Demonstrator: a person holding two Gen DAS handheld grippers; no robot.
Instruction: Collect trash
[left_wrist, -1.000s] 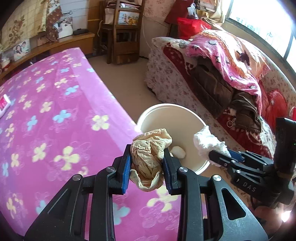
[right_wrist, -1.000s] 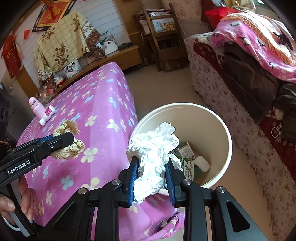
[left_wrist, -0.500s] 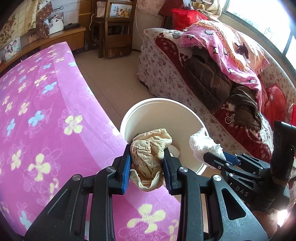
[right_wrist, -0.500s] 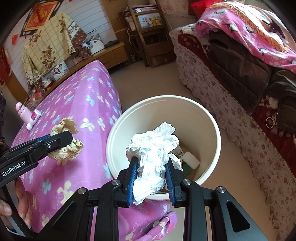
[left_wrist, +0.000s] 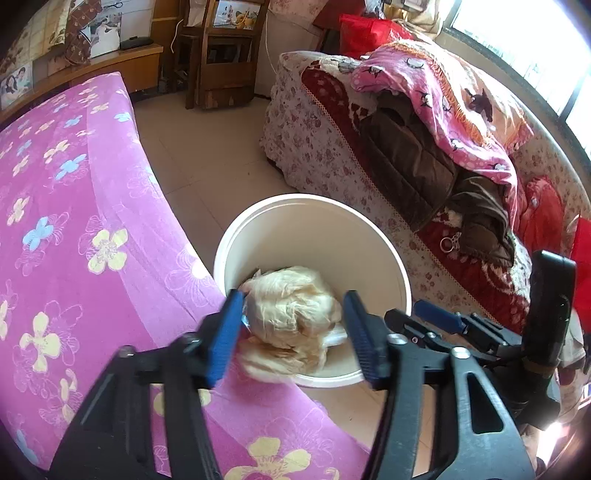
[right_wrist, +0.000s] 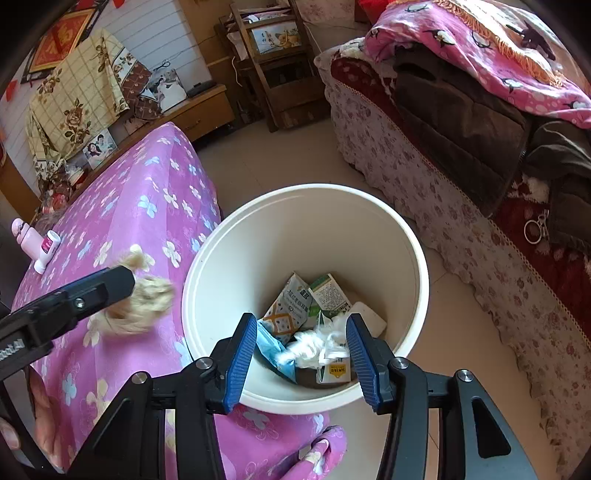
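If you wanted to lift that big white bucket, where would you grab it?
Probably by its bare far rim, from above. The white bucket stands upright and open, so one finger slips inside its thin wall, one outside.

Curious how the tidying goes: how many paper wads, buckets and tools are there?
Wads: 2, beige wad and white wad, the latter in the bucket
Bucket: 1
Tools: 2, both opening: left tool, beige wad loose between its jaws; right tool, nothing between
Total: 5
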